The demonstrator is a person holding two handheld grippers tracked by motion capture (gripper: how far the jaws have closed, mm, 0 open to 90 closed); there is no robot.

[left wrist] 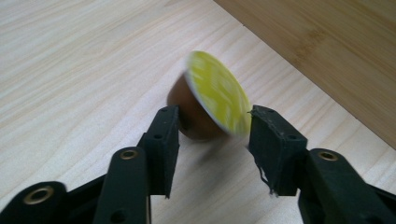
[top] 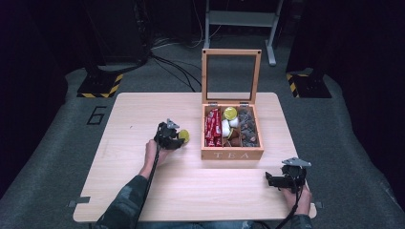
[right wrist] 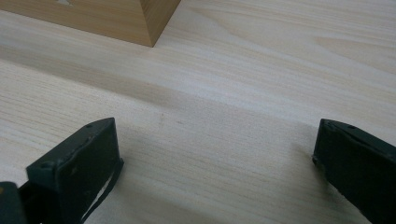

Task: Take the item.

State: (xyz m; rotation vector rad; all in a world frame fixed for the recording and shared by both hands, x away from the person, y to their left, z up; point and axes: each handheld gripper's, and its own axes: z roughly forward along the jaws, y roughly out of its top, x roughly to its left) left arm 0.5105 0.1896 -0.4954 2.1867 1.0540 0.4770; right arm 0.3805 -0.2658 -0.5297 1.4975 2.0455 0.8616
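A coffee capsule point(top: 184, 136) with a yellow foil lid and brown body lies tilted on the table just left of the wooden tea box point(top: 232, 154). In the left gripper view the capsule point(left wrist: 212, 100) is blurred and sits between the jaws of my left gripper point(left wrist: 215, 116), whose pads stand at its sides without a firm squeeze. The left gripper point(top: 178, 139) points right, toward the box wall point(left wrist: 327, 42). My right gripper point(top: 270, 180) rests near the table's front right, pointing left. Its jaws point(right wrist: 217, 140) are wide open over bare wood, with nothing between them.
The tea box stands mid-table with its glass lid point(top: 231, 74) upright. It holds red sachets point(top: 212, 128), yellow-and-white capsules point(top: 229, 114) and dark packets point(top: 248, 126). A corner of the box point(right wrist: 116, 18) is ahead of the right gripper. Bare tabletop point(top: 191, 191) lies in front.
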